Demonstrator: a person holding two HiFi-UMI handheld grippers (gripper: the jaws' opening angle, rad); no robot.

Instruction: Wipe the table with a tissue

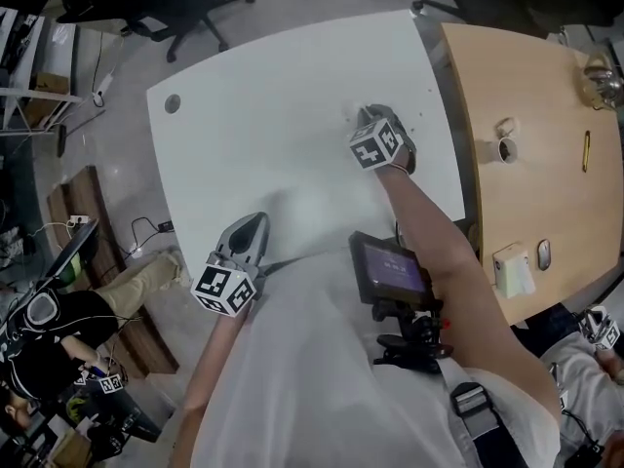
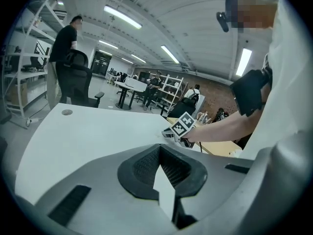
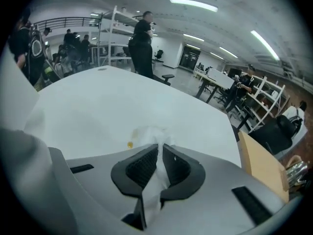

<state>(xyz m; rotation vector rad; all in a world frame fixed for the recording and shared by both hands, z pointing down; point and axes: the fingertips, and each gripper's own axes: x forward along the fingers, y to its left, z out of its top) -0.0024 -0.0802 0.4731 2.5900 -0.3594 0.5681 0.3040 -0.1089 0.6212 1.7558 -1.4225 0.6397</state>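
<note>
The white table [image 1: 273, 96] fills the middle of the head view. My right gripper [image 1: 369, 117] is far out over its right part, pointing steeply down. It is shut on a crumpled white tissue [image 3: 152, 135] whose free end lies on the table [image 3: 98, 106] just beyond the jaws. A small yellow spot [image 3: 129, 144] sits on the surface beside the tissue. My left gripper [image 1: 255, 226] hovers at the table's near edge, its pads meeting at the tips [image 2: 159, 150]. From the left gripper view, the right gripper [image 2: 177, 131] appears across the table [image 2: 73, 136].
A wooden table [image 1: 526, 115] adjoins on the right, with a cup [image 1: 505, 149], a yellow pen [image 1: 586, 150] and a white box [image 1: 514, 269]. A round grommet [image 1: 173, 103] marks the white table's far left. Office chair [image 1: 185, 8] behind; a seated person [image 1: 39, 349] lower left.
</note>
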